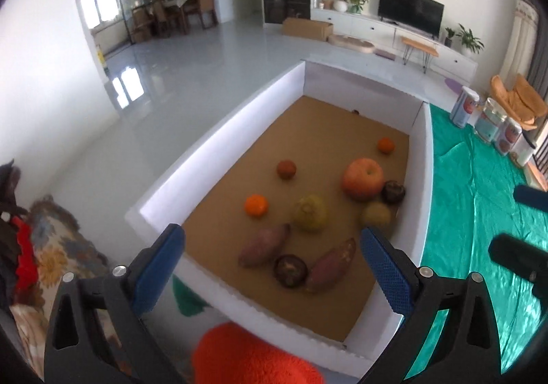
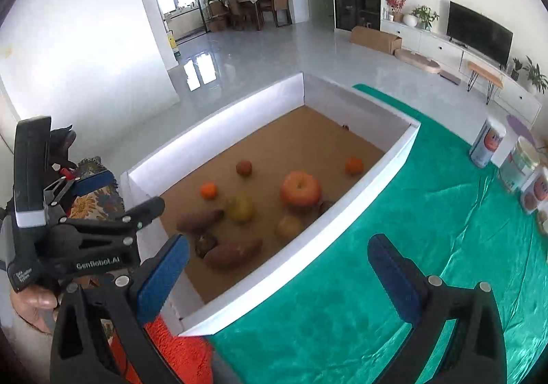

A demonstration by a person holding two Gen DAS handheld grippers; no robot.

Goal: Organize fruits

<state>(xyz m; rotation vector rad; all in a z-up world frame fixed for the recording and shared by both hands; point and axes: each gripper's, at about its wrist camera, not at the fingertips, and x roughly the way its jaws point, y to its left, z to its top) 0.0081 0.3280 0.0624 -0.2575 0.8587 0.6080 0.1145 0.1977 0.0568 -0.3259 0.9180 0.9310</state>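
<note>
A white-walled box (image 1: 426, 158) with a brown floor holds the produce: a large apple (image 1: 362, 178), two small oranges (image 1: 256, 205) (image 1: 386, 145), a yellow-green fruit (image 1: 310, 212), a brown round fruit (image 1: 286, 169), two sweet potatoes (image 1: 263, 245) (image 1: 330, 265) and two dark mangosteens (image 1: 290, 270) (image 1: 393, 191). My left gripper (image 1: 270, 269) is open and empty above the box's near end. My right gripper (image 2: 277, 277) is open and empty over the box's near right wall (image 2: 308, 247). The apple (image 2: 300, 191) and the left gripper's body (image 2: 85, 240) show in the right wrist view.
A green cloth (image 2: 394, 247) covers the surface right of the box. Several tins (image 2: 486, 142) stand at its far right. An orange fuzzy item (image 1: 253, 356) lies at the box's near end. A patterned cushion (image 1: 58, 247) lies to the left.
</note>
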